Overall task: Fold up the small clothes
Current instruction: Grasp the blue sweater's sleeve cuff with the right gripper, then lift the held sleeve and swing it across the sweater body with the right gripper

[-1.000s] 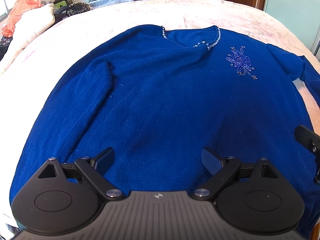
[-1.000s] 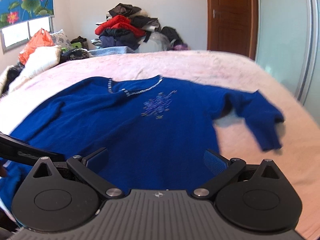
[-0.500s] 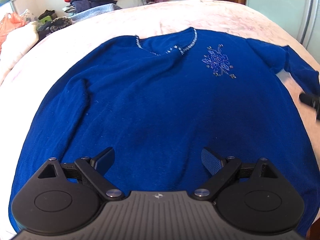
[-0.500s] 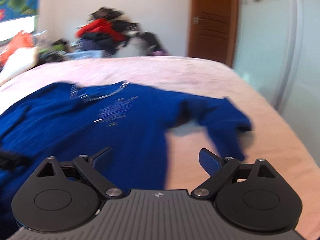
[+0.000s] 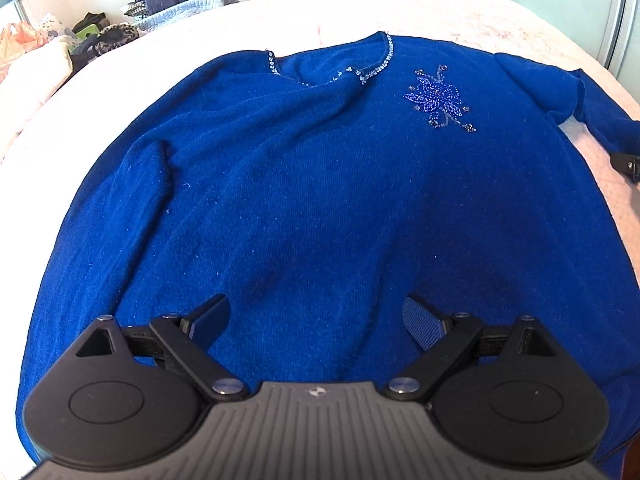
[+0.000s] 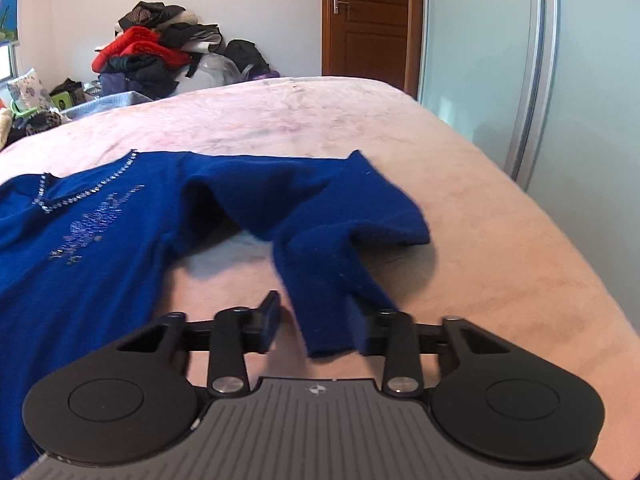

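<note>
A royal-blue sweater (image 5: 320, 200) with a beaded neckline and a beaded flower lies flat, front up, on the pink bed (image 5: 460, 8). My left gripper (image 5: 316, 320) hovers open over its lower middle, with nothing between the fingers. The sweater's right sleeve (image 6: 332, 280) bends back toward me in the right wrist view. Its cuff end lies between the fingers of my right gripper (image 6: 316, 324), whose jaws are closing. The right pad is against the cuff, while a gap still shows at the left pad. A bit of the right gripper (image 5: 628, 166) shows at the right edge of the left wrist view.
A heap of red and dark clothes (image 6: 156, 56) is piled at the far end of the bed. A wooden door (image 6: 368, 20) and a frosted sliding panel (image 6: 500, 60) stand to the right. White bedding (image 5: 28, 76) lies at the left. Bare bed cover (image 6: 500, 260) lies right of the sleeve.
My right gripper swung right from the sweater's body to the sleeve cuff and sank toward it, and its jaws narrowed around it. The left gripper shifted slightly and stayed open.
</note>
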`<state>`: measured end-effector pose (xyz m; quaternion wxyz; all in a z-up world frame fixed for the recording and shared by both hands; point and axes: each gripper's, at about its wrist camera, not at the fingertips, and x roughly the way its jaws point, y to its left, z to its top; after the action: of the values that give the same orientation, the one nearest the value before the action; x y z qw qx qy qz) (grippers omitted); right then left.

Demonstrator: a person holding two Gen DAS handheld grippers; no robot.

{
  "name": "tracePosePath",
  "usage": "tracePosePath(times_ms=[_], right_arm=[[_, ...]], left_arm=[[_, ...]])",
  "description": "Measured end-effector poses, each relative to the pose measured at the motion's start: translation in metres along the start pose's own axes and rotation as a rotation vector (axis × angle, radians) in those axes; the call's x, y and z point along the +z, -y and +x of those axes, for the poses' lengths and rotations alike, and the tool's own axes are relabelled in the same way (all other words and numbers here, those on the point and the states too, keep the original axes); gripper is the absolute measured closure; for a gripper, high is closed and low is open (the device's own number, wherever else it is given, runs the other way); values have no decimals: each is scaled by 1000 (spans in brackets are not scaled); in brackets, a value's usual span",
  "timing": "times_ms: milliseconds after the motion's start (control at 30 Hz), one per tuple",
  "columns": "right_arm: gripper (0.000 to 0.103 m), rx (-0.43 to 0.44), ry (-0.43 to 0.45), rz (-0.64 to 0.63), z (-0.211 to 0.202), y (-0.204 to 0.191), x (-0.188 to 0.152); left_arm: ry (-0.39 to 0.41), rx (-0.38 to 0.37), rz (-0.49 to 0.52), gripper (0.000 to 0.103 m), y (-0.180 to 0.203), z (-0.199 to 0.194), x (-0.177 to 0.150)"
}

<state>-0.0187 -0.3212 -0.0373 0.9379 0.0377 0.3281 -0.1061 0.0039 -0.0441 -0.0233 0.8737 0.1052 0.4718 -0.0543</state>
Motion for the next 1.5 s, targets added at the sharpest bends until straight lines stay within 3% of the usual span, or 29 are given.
tracePosePath(times_ms=[133,200,233,267,300,333,433,533,633,700,833,1000,1100,1133,1200,1267,1333,1400,1500], right_arm=[[66,-18,-27,-151,-3,-9,0],[66,-20,-16,-160,-2,-7,0],[70,-14,-12,-138,-1,-4,1],[89,-15,-8,-114,-1,1,2],[97,-22,-2,-90,0,5,3],[97,-15,0,-55,0,11,4],[97,127,-14,185,-4,42,7],[97,404,-26,540,-7,83,2],[96,630,-4,781,-14,106,-5],[96,733,3,846,-22,107,-7],[96,838,-65,796,-29,75,-8],[93,702,-161,559,-11,13,-3],[84,597,-167,415,-4,-16,-3],[75,554,-164,358,-4,-24,-2],[70,515,-129,251,-15,-37,-3],[49,494,-98,156,-25,-41,-7],[37,439,-60,55,-33,-45,-8],[36,386,-33,-22,-41,-51,-12],[40,371,2,-20,-44,-55,-12]], left_arm=[[-7,-2,-5,9,0,1,-1],[-7,-1,-1,9,-1,0,-1],[-5,1,0,9,-1,0,-2],[-4,4,-1,9,-2,0,-2],[-3,6,-4,9,-3,0,-2],[-5,7,-8,9,-4,0,-1],[-14,-1,-25,9,-6,3,-1],[-16,-1,-26,9,-7,3,-1],[-15,2,-20,9,-5,3,-2],[-17,1,-21,9,-5,3,-2],[-19,0,-21,9,-5,4,-2],[-20,1,-19,9,-6,4,-2],[-25,-3,-26,9,-8,5,-2],[-25,-4,-26,9,-8,6,-2],[-27,-5,-26,9,-8,7,-2],[-30,-5,-27,9,-7,8,-2],[-29,-5,-25,9,-6,8,-2],[-28,-3,-21,9,-6,8,-2],[-26,-1,-16,9,-5,7,-2]])
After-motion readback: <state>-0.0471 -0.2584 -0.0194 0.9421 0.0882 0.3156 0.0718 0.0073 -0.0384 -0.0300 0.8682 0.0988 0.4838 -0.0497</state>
